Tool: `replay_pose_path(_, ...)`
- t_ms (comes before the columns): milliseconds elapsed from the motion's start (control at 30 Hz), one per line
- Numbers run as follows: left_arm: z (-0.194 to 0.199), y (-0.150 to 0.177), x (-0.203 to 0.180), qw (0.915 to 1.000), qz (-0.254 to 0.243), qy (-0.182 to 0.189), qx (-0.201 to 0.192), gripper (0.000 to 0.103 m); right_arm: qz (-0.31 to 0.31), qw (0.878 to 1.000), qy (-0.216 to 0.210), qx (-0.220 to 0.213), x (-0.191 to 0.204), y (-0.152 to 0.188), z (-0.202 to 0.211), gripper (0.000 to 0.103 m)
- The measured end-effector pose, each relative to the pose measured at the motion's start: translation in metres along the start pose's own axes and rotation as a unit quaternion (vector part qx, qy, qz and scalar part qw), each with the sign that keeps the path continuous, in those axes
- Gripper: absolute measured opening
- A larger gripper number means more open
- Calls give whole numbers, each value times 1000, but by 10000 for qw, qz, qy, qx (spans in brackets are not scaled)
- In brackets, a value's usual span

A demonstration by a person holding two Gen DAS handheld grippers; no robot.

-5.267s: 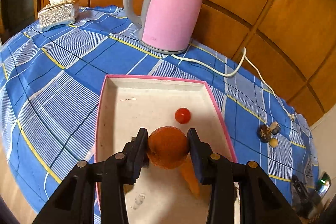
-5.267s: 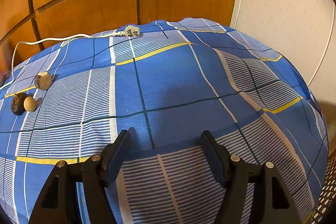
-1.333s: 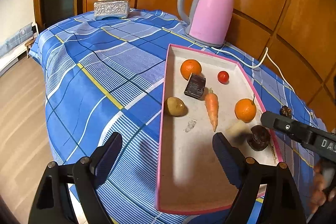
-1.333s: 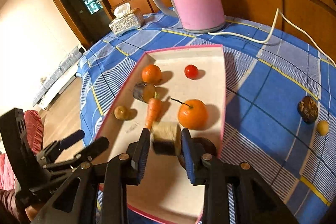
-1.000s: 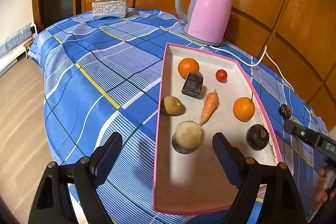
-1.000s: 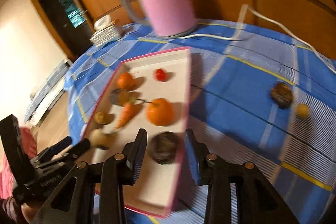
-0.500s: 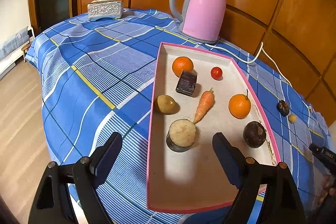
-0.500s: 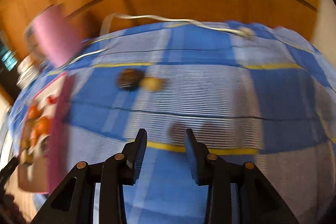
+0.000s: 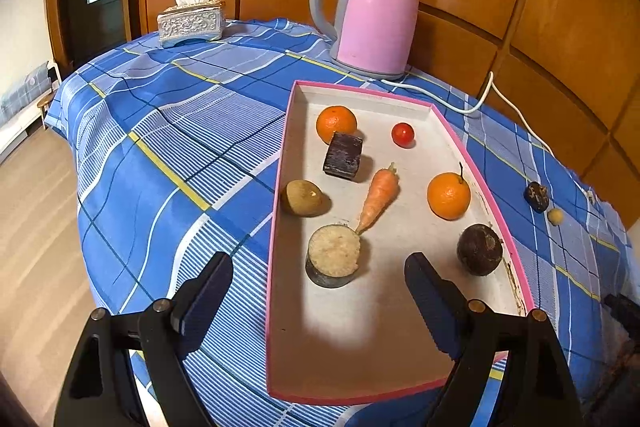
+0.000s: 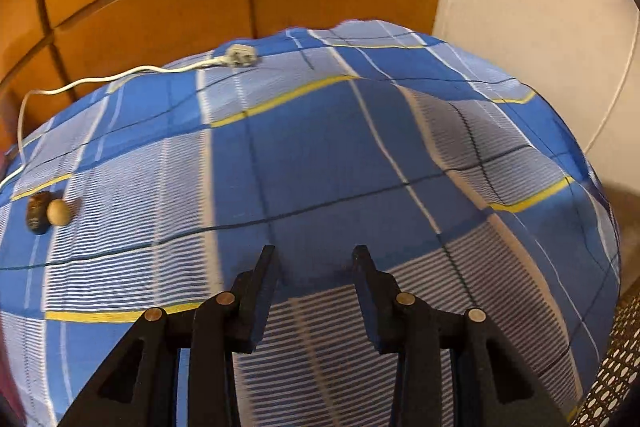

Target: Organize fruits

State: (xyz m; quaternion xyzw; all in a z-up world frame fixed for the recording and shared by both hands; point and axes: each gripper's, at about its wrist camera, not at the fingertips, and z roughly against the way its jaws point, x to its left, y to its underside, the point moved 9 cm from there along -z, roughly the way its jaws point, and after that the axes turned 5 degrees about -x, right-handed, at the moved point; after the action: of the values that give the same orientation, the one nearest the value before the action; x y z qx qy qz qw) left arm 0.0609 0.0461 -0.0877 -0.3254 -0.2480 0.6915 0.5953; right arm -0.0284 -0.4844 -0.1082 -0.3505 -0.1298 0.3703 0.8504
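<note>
The pink-rimmed tray [image 9: 280, 187] holds two oranges [image 9: 336, 123] [image 9: 448, 195], a cherry tomato [image 9: 402, 134], a carrot [image 9: 379, 195], a dark block [image 9: 343, 155], a brown kiwi-like fruit [image 9: 302, 197], a cut round piece [image 9: 334, 255] and a dark round fruit [image 9: 479, 254]. My left gripper [image 9: 319, 297] is open and empty above the tray's near end. My right gripper [image 10: 314, 269] is open and empty over bare cloth. A dark fruit [image 10: 37, 211] and a small yellow ball-like fruit [image 10: 59, 211] lie on the cloth at far left; both also show in the left wrist view [image 9: 537, 195] [image 9: 555, 215].
A pink kettle [image 9: 372, 11] stands behind the tray, its white cord [image 10: 100, 81] and plug [image 10: 240, 57] trailing across the blue plaid tablecloth [image 10: 320, 167]. A tissue box [image 9: 191, 19] sits at the back left. The table edge drops to the floor at left.
My right gripper let go of the cut round piece in the tray, then swung right, away from the tray, to face bare cloth. My left gripper stayed open over the tray's near end.
</note>
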Motion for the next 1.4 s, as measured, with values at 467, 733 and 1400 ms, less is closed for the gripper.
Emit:
replay_pose_path(467,-1,2,-5,9999,-100,56,12,88,80,9996,66,-265,4,3,-1,42)
replay_pose_path(733,2,2,-12,9998,-172,127,-13,88,72,9995,64,-310,4,3,-3,42)
replay_pose_path(1400,8,-8,-49,9968,-697,396,-33,88,50,9994,38,-336,5,2,-3,44)
